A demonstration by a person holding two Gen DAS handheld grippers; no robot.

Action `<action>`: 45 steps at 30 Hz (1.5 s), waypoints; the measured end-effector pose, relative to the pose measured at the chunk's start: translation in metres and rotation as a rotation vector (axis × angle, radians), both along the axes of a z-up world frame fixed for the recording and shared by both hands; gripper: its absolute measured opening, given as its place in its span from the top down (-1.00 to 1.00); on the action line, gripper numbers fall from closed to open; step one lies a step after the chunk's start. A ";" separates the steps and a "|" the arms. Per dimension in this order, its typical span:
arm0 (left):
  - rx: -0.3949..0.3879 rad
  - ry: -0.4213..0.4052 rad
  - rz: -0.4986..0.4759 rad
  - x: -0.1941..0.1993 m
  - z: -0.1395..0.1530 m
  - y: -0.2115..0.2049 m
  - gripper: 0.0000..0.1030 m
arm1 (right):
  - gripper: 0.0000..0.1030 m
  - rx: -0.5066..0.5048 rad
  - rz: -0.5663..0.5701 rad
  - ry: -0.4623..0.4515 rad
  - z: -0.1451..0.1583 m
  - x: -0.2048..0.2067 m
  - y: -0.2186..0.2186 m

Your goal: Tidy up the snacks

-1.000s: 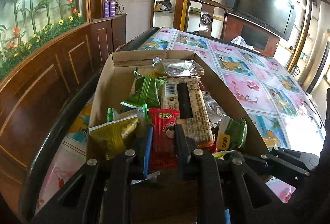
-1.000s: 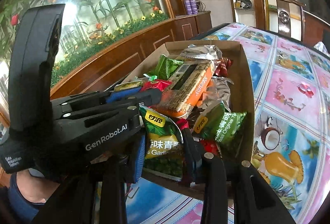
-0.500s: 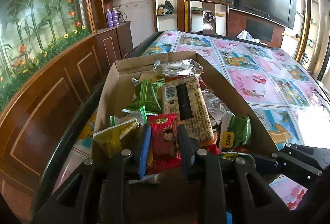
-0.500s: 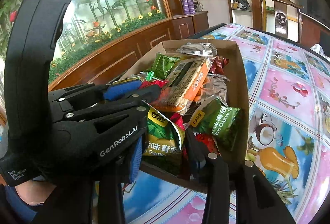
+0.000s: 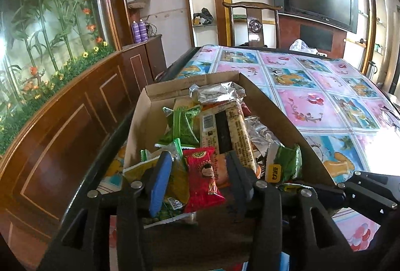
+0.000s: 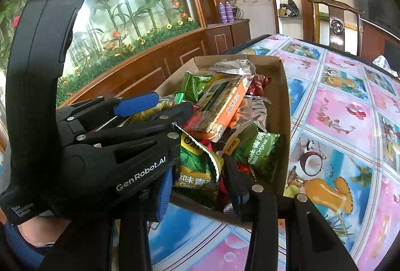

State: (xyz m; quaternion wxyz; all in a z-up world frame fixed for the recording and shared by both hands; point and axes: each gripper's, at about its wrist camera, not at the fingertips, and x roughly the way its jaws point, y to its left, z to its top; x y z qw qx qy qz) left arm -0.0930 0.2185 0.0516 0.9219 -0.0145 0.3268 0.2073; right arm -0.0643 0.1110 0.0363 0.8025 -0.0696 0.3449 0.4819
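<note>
Left claw (image 5: 197, 171) opening around red packet (image 5: 203, 178), right claw (image 6: 200, 178) parted astride garlic-pea bag (image 6: 197, 171), grip unclear

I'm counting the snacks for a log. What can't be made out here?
- Bottom of the cardboard box: both views, buried under stacked packets.
- Garlic pea packet: right wrist view, lower part hidden behind the right gripper.
- Red packet: small print unreadable.
</note>
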 end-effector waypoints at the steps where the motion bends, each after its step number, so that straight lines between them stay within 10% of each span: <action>1: 0.005 -0.002 0.002 0.000 0.001 0.000 0.07 | 0.12 0.002 0.001 0.000 0.000 0.000 0.000; 19: 0.067 -0.019 0.014 -0.007 0.009 -0.005 -0.22 | 0.12 0.022 0.014 -0.045 0.008 -0.011 -0.007; 32: 0.133 -0.086 0.060 -0.023 0.025 -0.011 -1.00 | 0.06 0.068 -0.063 -0.058 0.020 -0.004 -0.043; 45: 0.233 0.029 0.168 -0.029 0.030 -0.030 -1.00 | -0.25 0.089 -0.247 -0.013 0.026 0.016 -0.095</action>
